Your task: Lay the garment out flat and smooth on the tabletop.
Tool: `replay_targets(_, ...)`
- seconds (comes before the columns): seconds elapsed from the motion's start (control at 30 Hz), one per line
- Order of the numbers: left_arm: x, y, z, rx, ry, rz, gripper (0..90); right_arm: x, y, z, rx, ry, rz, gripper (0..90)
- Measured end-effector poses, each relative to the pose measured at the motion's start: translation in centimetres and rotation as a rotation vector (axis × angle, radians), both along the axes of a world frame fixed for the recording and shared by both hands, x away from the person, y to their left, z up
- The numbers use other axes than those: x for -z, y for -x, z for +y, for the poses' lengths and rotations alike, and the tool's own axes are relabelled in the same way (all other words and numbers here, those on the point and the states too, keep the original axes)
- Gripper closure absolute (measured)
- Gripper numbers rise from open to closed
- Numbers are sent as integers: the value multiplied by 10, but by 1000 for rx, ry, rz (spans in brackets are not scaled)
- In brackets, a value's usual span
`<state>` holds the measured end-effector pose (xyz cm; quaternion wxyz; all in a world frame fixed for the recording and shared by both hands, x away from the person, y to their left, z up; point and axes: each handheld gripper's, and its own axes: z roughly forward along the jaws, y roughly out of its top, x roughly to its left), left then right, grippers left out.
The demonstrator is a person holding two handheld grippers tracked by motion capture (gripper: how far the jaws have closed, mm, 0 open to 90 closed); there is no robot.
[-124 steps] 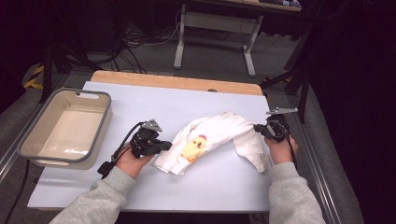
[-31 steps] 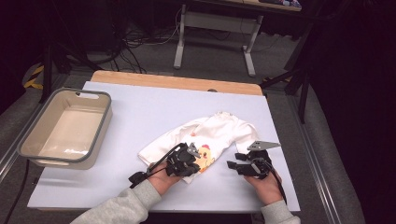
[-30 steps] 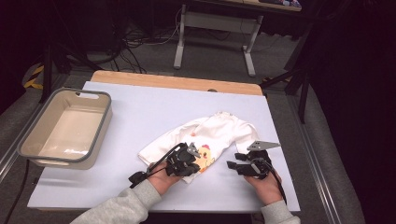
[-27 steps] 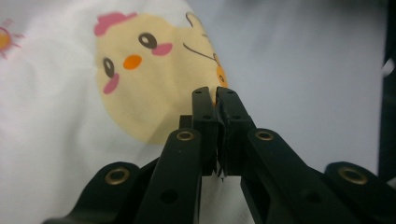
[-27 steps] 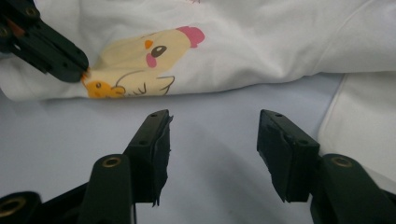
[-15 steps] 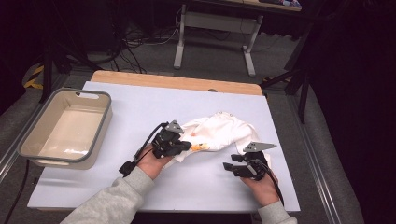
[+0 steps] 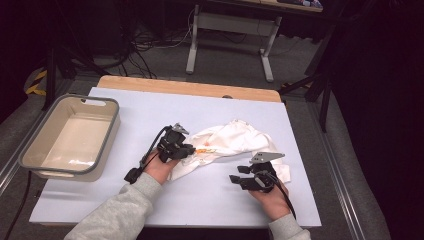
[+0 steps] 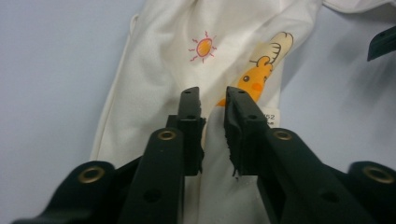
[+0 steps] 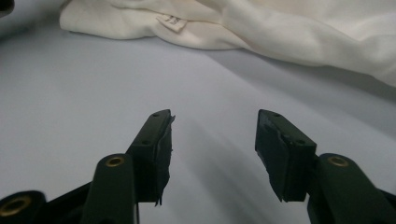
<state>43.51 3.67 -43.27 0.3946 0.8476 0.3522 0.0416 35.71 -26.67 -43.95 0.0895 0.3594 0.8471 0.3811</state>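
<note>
Garment [image 7: 235, 142] lies crumpled mid-bench, just ahead of the left tool [image 8: 214, 100], whose jaws have just been parting, released; right tool [image 9: 212, 128], spread and empty, waits nearby.

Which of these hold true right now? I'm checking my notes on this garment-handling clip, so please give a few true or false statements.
1. The white garment lies on the table, outside the grey bin. True.
2. The right gripper is clamped on the garment. False: its jaws stand open over bare table, the cloth lying beyond them.
3. The left gripper has its jaws over the cloth near an orange cartoon print. True; they have just been opening, a narrow gap showing cloth between them.
4. The bin holds folded clothes. False: nothing lies in it.
5. The garment is dark blue. False: it is white.
</note>
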Motion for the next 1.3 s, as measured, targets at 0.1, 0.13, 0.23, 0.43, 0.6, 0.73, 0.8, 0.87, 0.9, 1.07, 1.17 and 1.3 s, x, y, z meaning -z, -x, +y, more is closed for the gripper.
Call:
replay_targets(0.1,-6,4,6,-7,20,-22,689,0,-2,10,-21,4,-8,492)
replay_targets(0.13,-8,5,8,-9,29,-28,667,0,-3,14,-28,5,-9,497)
replay_targets(0.23,-14,12,20,-18,47,-55,620,1,-8,30,-56,0,-14,515)
replay_targets(0.43,-19,25,38,-35,85,-79,593,3,-15,52,-102,0,-24,560)
replay_targets(0.6,-20,34,50,-43,102,-84,580,8,-23,72,-137,14,-29,587)
replay_targets(0.73,-18,40,55,-40,108,-74,573,9,-27,79,-148,20,-38,597)
replay_targets(0.8,-14,46,59,-41,114,-69,571,12,-31,83,-153,28,-43,605)
replay_targets(0.87,-13,47,60,-42,115,-64,572,12,-33,85,-153,36,-48,613)
replay_targets(0.9,-12,49,62,-43,115,-63,572,12,-33,85,-153,36,-48,613)
replay_targets(1.07,-8,54,66,-48,122,-44,572,13,-39,89,-150,45,-62,616)
replay_targets(1.17,-7,54,67,-45,121,-46,572,13,-41,90,-148,45,-65,619)
replay_targets(1.3,-6,54,67,-41,119,-40,572,13,-47,93,-138,52,-77,640)
